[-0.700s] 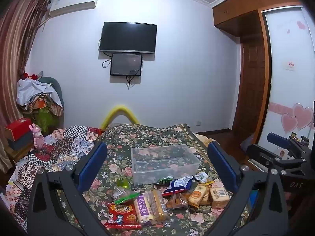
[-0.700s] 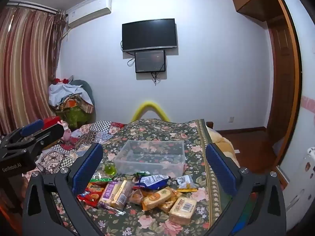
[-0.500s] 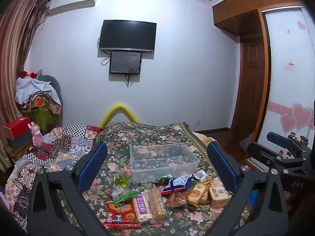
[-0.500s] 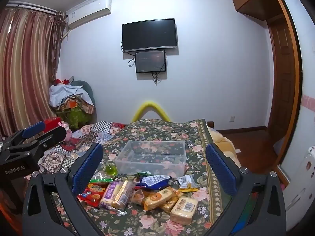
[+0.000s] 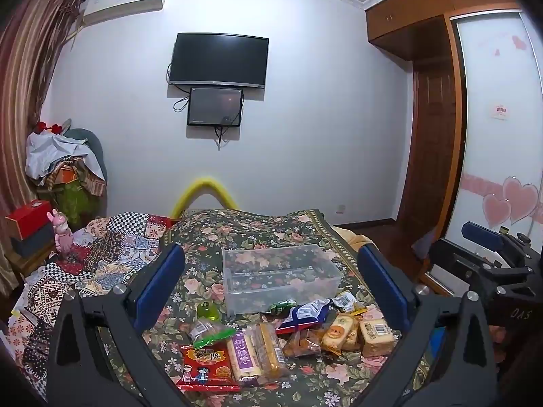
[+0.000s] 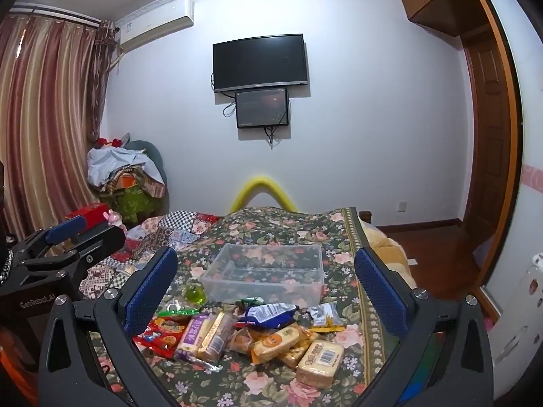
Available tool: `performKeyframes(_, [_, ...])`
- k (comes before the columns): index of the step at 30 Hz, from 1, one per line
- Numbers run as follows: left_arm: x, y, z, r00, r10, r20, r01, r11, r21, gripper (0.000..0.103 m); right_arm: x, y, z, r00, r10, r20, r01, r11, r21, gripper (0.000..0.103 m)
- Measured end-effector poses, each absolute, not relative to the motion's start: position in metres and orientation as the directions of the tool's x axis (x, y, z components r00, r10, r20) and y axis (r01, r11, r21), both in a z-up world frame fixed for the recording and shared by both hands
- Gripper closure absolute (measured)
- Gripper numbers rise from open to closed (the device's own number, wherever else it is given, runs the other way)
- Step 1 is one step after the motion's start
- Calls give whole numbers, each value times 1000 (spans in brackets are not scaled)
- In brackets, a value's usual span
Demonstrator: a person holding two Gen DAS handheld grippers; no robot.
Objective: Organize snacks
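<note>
A clear plastic bin (image 5: 281,279) (image 6: 268,276) stands empty on the floral bedspread (image 5: 237,230) (image 6: 342,271). In front of it lies a heap of snack packets: a red packet (image 5: 207,368) (image 6: 159,334), a purple bar (image 5: 244,356) (image 6: 191,334), a blue bag (image 5: 305,313) (image 6: 268,315), a yellowish cake pack (image 5: 376,332) (image 6: 320,363) and a green jelly cup (image 5: 208,311) (image 6: 195,294). My left gripper (image 5: 271,291) hangs open above the heap, holding nothing. My right gripper (image 6: 266,288) is also open and empty, to the right of the left one.
A patchwork quilt (image 5: 101,254) covers the bed's left side. A pink rabbit figure (image 5: 62,234) and a red box (image 5: 27,215) sit at far left, by a chair piled with clothes (image 5: 64,166). Wardrobe door (image 5: 495,169) and wooden floor lie right.
Both views have shifted very slightly; the scene sits a touch lower in the left wrist view. Nothing on the bed has moved and both grippers stay open.
</note>
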State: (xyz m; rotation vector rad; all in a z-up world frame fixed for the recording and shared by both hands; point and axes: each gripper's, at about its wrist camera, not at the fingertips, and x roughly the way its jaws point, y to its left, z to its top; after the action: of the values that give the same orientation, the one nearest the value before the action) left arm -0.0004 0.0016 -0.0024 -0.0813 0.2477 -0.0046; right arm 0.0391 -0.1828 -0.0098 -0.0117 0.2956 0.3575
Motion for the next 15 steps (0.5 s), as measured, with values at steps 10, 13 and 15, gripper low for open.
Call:
performKeyframes(10, [-1,-3,-3,970,-14,-242,-1,998,-64,0,33,-177,-6,894,344,-286,-346,937,45,0])
performKeyframes(13, [-2,-3,-2,970,-15,-242,0,998,-64,0,40,-183,-8,891,349,-290,-351,935,48,0])
performKeyframes(15, [-2,-3,-2,970,-15,-241,0,998,-62,0,40,-183,-8,890,350,-291,-351,935,51,0])
